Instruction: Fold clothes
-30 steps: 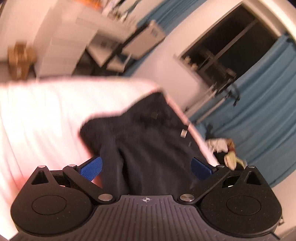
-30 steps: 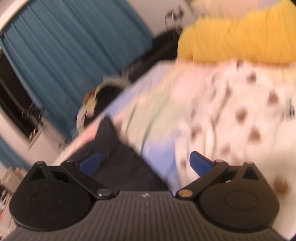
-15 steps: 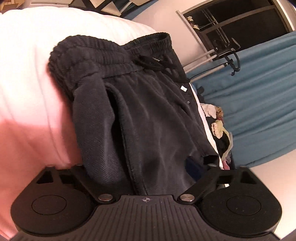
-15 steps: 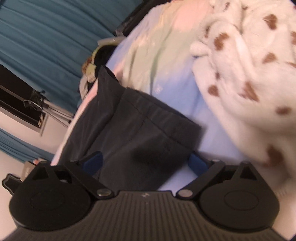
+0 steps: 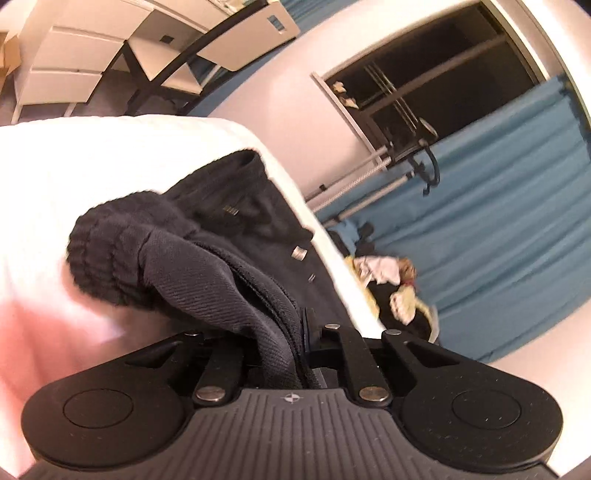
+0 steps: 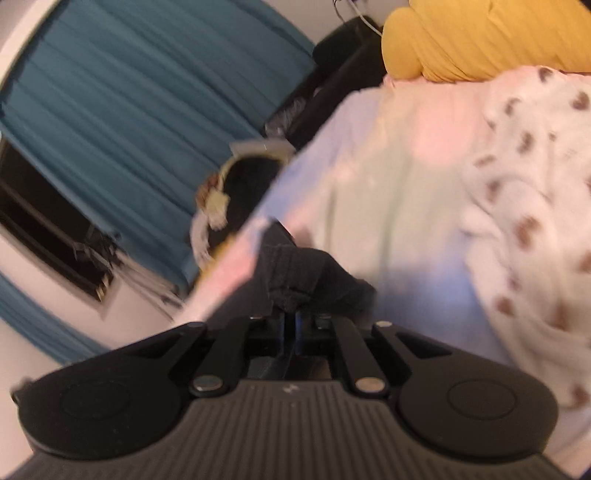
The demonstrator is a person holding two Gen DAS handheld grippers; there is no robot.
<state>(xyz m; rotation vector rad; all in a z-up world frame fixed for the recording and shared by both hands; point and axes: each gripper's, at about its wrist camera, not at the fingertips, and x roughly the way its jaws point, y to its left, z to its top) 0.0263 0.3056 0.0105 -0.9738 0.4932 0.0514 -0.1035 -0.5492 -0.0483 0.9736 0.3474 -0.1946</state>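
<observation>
Black trousers [image 5: 207,266] with a ribbed elastic waistband lie along the edge of a bed [image 5: 92,166]. In the left wrist view my left gripper [image 5: 291,325] is closing its jaws on a bunched fold near the waistband, and the cloth is pinched between them and lifted off the sheet. The right wrist view shows the other end of the trousers [image 6: 303,273], bunched up and dark. My right gripper [image 6: 290,321] is closing its jaws on that end, the blue pads nearly together with cloth caught at their tips.
A spotted white blanket [image 6: 535,221] and a yellow pillow [image 6: 480,33] lie further up the bed. A basket of laundry [image 5: 399,291] stands on the floor beside the bed, before a blue curtain [image 5: 498,221]. White drawers [image 5: 66,70] stand beyond the bed's foot.
Both grippers went from wide open over the trousers to shut on the cloth. Both have since risen, pulling the fabric up into bunches.
</observation>
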